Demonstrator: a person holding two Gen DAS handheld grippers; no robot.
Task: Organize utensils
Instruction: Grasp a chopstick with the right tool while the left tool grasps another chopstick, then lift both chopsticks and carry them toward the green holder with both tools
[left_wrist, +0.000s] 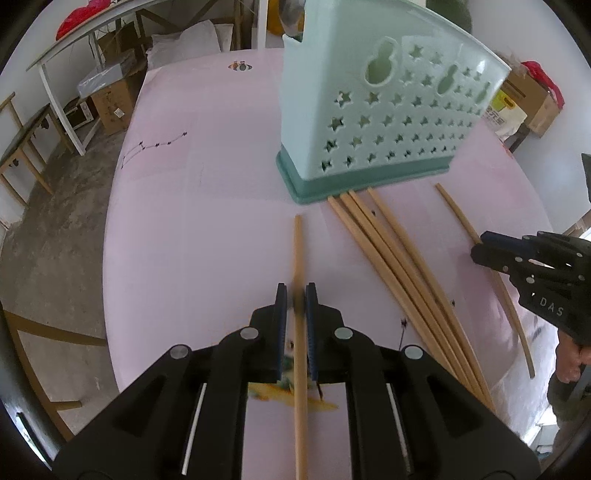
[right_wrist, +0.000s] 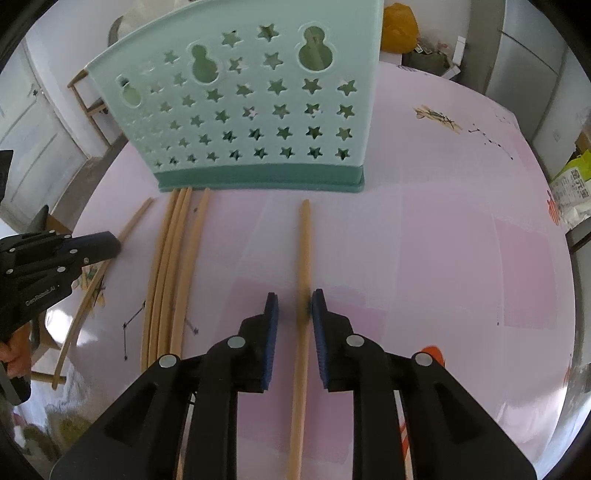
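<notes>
A mint-green utensil holder (left_wrist: 384, 122) with star holes stands upright on the pink table; it also shows in the right wrist view (right_wrist: 255, 110). My left gripper (left_wrist: 296, 301) is shut on a wooden chopstick (left_wrist: 298, 266) that points toward the holder. My right gripper (right_wrist: 293, 308) is open around another wooden chopstick (right_wrist: 303, 251); the right pad touches it, the left pad stands apart. Several loose chopsticks (left_wrist: 391, 258) lie between the two grippers, their tips against the holder's base; they show in the right wrist view (right_wrist: 173, 266) too.
One single chopstick (left_wrist: 509, 295) lies apart under the right gripper's body (left_wrist: 535, 266). The pink table (left_wrist: 207, 206) has small printed marks. Its left edge drops to a concrete floor with wooden frames and boxes (left_wrist: 110, 103). Bags (right_wrist: 569, 192) sit at the right.
</notes>
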